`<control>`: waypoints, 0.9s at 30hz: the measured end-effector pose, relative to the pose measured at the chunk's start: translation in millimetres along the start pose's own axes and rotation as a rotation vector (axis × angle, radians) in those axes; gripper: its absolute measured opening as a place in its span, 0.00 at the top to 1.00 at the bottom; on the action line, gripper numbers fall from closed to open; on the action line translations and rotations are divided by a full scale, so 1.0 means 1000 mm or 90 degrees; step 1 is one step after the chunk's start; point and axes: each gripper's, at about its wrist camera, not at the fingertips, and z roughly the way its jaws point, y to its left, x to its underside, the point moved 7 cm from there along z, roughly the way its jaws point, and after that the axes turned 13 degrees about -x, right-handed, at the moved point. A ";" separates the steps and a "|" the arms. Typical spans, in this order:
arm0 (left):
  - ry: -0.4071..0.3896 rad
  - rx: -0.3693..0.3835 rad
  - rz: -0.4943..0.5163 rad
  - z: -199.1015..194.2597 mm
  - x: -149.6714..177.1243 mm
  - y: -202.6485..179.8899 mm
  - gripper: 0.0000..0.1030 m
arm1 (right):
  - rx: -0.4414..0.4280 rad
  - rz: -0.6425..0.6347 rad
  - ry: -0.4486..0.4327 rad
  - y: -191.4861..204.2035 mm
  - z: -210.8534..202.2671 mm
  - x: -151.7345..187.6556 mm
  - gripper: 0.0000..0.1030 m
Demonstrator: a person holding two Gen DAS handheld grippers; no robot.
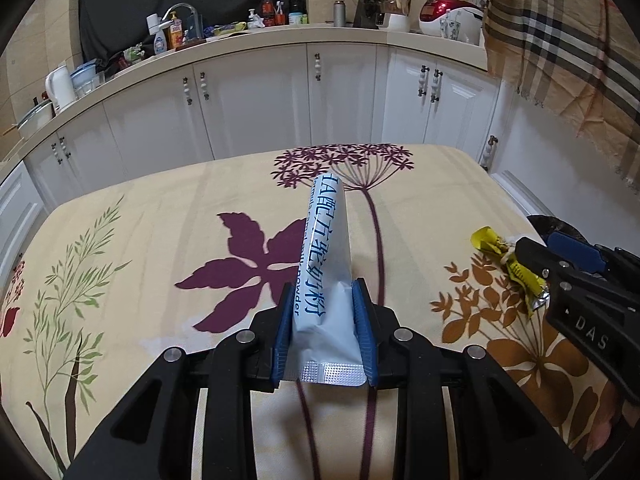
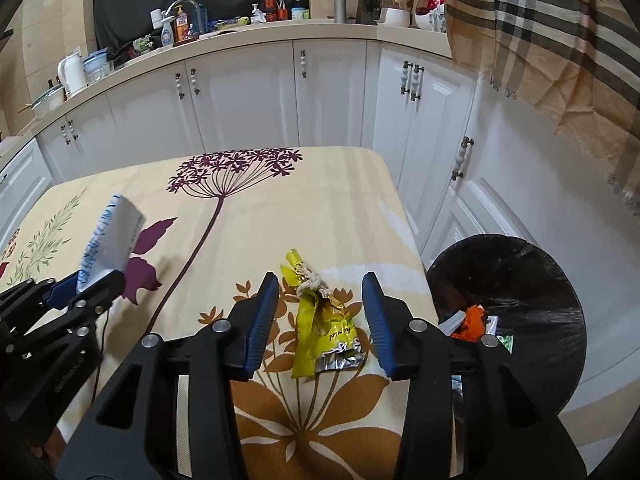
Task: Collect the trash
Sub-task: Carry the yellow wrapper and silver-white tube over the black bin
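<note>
Two pieces of trash are in view on or above the table (image 2: 352,184), which carries a cream tablecloth printed with flowers and leaves: one pale blue powder sachet (image 1: 326,280) and one crumpled yellow wrapper (image 2: 320,320). One bin (image 2: 516,308) lined with a black bag stands on the floor just beside the right edge of the table. Inside the bin several scraps are visible, among them an orange piece and white paper.

The left gripper (image 1: 325,336) holds the sachet. Its two blue-padded jaws are closed against the lower part of the sachet, one pad on each side, just above the crimped silver seal. The sachet stands upright and tilts slightly away from the camera, with its printed top end pointing toward the far edge of the table. In the right wrist view the same sachet (image 2: 110,240) is raised above the left part of the table, clear of the cloth.

The right gripper (image 2: 320,318) has its jaws spread wide. The yellow wrapper lies flat on the table between the two pads, near the table's right edge, over the brown flower print. Neither pad touches the wrapper; a gap shows on each side. A short piece of pale string is knotted around the wrapper's upper end. In the left wrist view the wrapper (image 1: 504,258) sits at the tip of the right gripper.
</note>
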 end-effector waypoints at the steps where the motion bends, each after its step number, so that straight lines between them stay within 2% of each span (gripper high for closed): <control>1: 0.001 -0.001 -0.001 0.001 0.000 0.001 0.71 | 0.000 0.002 0.004 -0.001 0.003 0.000 0.59; 10: 0.011 -0.002 -0.007 0.008 0.005 0.008 0.71 | 0.010 -0.002 0.057 -0.007 0.024 0.013 0.59; 11: 0.012 -0.002 -0.007 0.009 0.006 0.008 0.71 | 0.010 -0.002 0.061 -0.007 0.025 0.014 0.61; 12: 0.014 -0.002 -0.007 0.010 0.006 0.008 0.71 | 0.009 -0.001 0.066 -0.007 0.027 0.015 0.68; 13: 0.015 -0.001 -0.007 0.010 0.007 0.008 0.71 | 0.009 -0.002 0.070 -0.007 0.028 0.016 0.68; 18: 0.014 0.000 -0.008 0.010 0.007 0.008 0.71 | 0.009 -0.011 0.068 -0.005 0.027 0.017 0.70; 27: 0.001 0.007 -0.007 -0.001 0.004 0.003 0.71 | 0.013 -0.003 0.021 -0.004 0.004 0.013 0.70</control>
